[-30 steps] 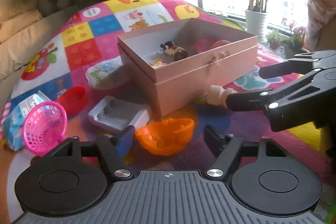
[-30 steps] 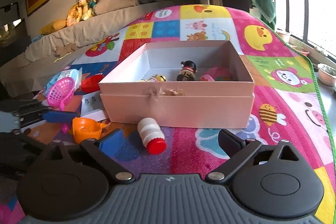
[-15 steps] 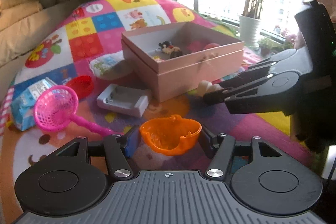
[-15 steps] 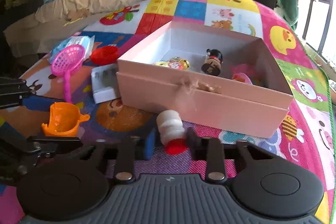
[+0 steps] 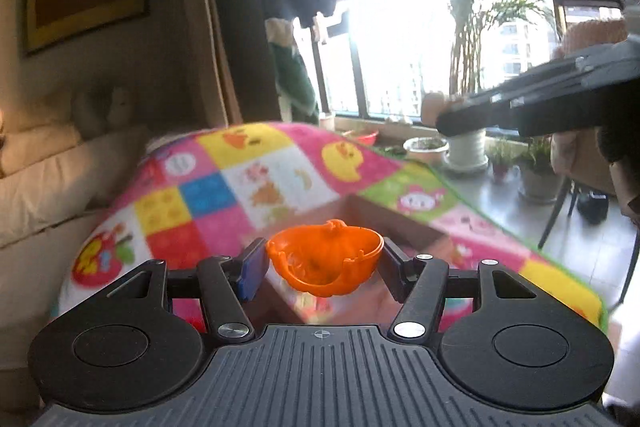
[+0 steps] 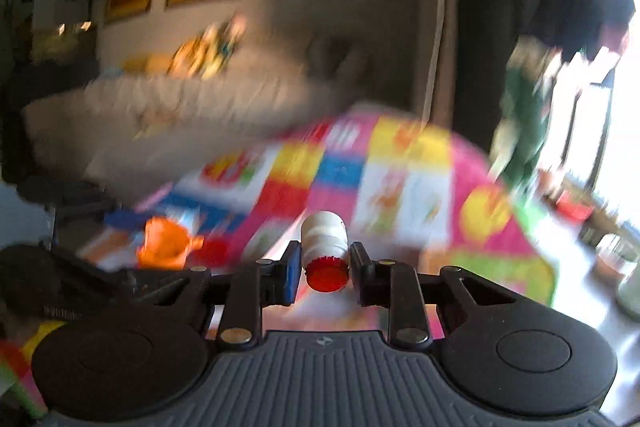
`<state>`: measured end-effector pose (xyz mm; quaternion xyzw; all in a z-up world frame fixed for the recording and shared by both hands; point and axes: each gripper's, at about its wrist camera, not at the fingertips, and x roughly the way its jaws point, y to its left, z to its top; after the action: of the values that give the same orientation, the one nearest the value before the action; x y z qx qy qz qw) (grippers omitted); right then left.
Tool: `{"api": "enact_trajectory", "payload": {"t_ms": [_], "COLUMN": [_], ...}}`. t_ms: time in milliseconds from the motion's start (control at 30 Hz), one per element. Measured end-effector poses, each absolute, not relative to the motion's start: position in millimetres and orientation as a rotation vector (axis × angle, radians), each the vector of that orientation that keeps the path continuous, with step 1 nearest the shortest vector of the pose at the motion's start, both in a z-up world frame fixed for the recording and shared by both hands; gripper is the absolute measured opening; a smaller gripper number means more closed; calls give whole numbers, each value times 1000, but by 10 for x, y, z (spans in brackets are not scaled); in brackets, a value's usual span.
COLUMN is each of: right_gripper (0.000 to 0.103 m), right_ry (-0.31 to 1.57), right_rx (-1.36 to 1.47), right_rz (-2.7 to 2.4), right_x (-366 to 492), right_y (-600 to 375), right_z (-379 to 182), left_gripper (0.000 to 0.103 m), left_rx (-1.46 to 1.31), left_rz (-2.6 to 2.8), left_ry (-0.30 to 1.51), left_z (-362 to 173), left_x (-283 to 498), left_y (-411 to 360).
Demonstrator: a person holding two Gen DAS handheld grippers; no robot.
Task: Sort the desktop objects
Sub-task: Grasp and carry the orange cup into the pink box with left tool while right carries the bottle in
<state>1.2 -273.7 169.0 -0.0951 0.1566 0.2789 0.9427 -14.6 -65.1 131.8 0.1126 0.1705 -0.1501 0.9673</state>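
Left wrist: left tongs (image 5: 322, 263) clamp orange cup (image 5: 324, 259) above mat (image 5: 224, 183).

The left claw (image 5: 322, 265) has its gap filled by an orange cup (image 5: 324, 257), so nothing more can pass between its fingers. Just below and ahead of it lies the open pink box (image 5: 400, 223), blurred; its near wall stands in the way of a low forward pass. Up and to its right, the right claw (image 5: 444, 115) crosses the air. That claw's own gap is blocked by a white bottle (image 6: 324, 245); ahead of it the playmat (image 6: 400, 179) looks unobstructed, though blurred.
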Motion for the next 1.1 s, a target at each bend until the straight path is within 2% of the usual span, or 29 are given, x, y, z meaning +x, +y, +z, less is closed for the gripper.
{"api": "enact_trajectory", "payload": {"t_ms": [233, 333, 400, 567, 867, 1100], "right_gripper": [25, 25, 25, 25, 26, 32], "right_ry": [285, 333, 370, 491, 641, 604], "right_rx": [-153, -144, -143, -110, -90, -92], "right_rz": [536, 531, 524, 497, 362, 377], "right_x": [516, 780, 931, 1334, 2092, 1776], "right_y": [-2651, -2604, -2584, -2559, -2344, -2260], "right_z": [1784, 1665, 1558, 1273, 831, 954], "left_gripper": [66, 79, 87, 95, 99, 100], "left_rx": [151, 90, 73, 77, 42, 61], "left_rz": [-297, -284, -286, -220, -138, -108], "left_ry": [429, 498, 500, 487, 595, 682], "left_z": [1127, 954, 873, 757, 435, 113], "left_x": [769, 932, 876, 550, 153, 60], "left_y": [-861, -791, -700, -423, 89, 161]}}
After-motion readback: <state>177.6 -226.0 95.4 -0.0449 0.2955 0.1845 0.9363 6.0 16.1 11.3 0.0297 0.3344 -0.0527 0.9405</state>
